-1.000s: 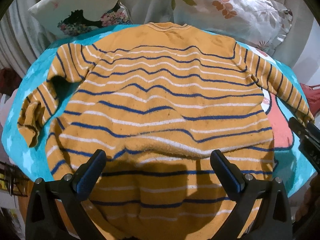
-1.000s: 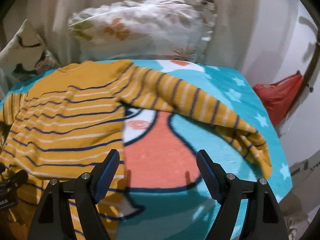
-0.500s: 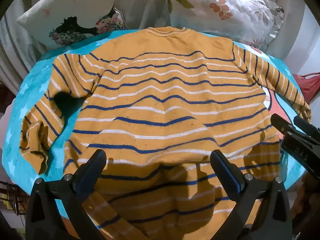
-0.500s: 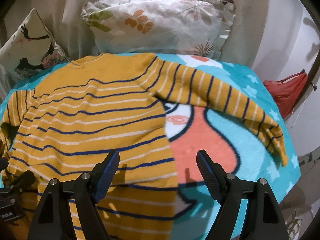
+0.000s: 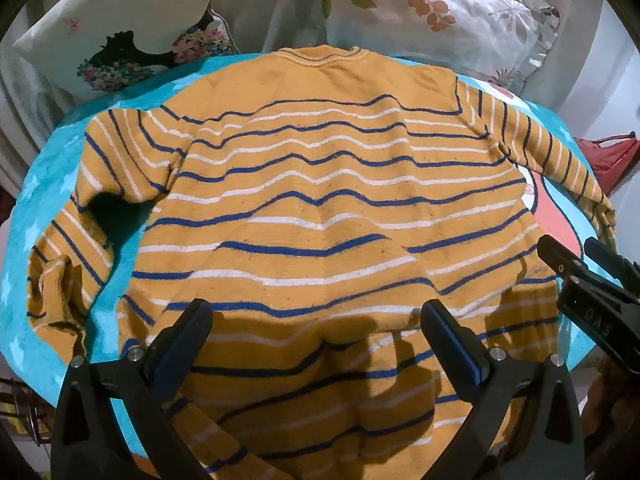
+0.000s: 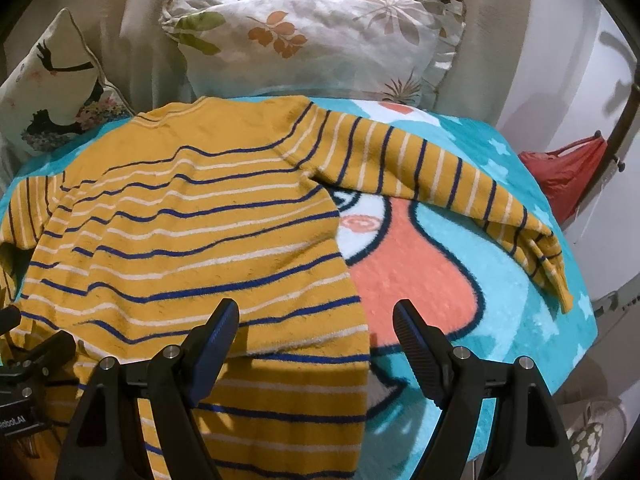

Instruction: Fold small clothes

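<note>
Blanket: your work surface is a turquoise fleece blanket (image 6: 500, 240) with a coral cartoon print, spread over what looks like a bed, not a bench.
Pillows: a leaf-print pillow (image 6: 320, 36) and a bird-print cushion (image 5: 120, 28) sit against the far edge, just beyond the collar.
Sweater position: the mustard striped sweater (image 5: 328, 208) lies flat on the blanket, filling most of it, with its hem draped over the near edge under both claws.
Sweater heading: the collar points away from you toward the pillows, the hem toward you; the long axis runs collar to hem, straight along your line of sight.
Sleeves: the right sleeve (image 6: 440, 184) stretches out diagonally toward the blanket's right edge; the left sleeve (image 5: 68, 256) is bent and bunched at its cuff.
Left claw: the left claw (image 5: 316, 336) is spread wide above the hem region, pinching nothing.
Right claw: the right claw (image 6: 316, 336) is spread wide over the sweater's right side edge, also empty.
Risk, slippage: the overhanging hem could drag the whole sweater off if you lift only one side.
Risk, crooked fold: the ripples across the body and the bunched left cuff could get trapped in a fold unless you smooth them first.
Risk, blanket: a deep pinch could catch the fleece along with the knit.
</note>
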Action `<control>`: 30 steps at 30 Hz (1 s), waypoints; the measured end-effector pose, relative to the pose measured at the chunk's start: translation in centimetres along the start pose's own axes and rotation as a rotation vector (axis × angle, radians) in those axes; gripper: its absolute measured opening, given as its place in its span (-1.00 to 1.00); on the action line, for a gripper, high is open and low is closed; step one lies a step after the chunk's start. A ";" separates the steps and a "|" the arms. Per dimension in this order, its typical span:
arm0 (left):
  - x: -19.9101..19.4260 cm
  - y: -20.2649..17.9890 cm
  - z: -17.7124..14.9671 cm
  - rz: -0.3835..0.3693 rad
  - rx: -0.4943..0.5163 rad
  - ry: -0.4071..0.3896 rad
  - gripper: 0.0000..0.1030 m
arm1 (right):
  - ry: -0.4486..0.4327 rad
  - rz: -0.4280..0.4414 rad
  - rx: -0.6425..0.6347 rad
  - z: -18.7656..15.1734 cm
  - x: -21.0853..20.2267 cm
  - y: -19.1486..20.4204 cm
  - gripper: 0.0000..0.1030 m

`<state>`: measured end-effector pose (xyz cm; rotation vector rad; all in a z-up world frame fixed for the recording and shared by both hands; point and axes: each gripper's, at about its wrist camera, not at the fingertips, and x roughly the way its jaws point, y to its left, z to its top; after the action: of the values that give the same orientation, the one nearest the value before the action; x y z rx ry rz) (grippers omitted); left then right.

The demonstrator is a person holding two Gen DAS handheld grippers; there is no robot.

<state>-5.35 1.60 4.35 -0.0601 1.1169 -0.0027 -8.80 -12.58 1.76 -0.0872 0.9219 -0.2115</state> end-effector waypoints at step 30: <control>-0.8 25.2 -5.1 0.150 -0.604 0.034 1.00 | 0.025 -0.001 -0.047 0.3 1.0 5.7 0.62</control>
<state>-11.03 26.55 1.58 -0.5169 1.1219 0.4701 -7.16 -7.23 0.17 -0.1290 0.9522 -0.1926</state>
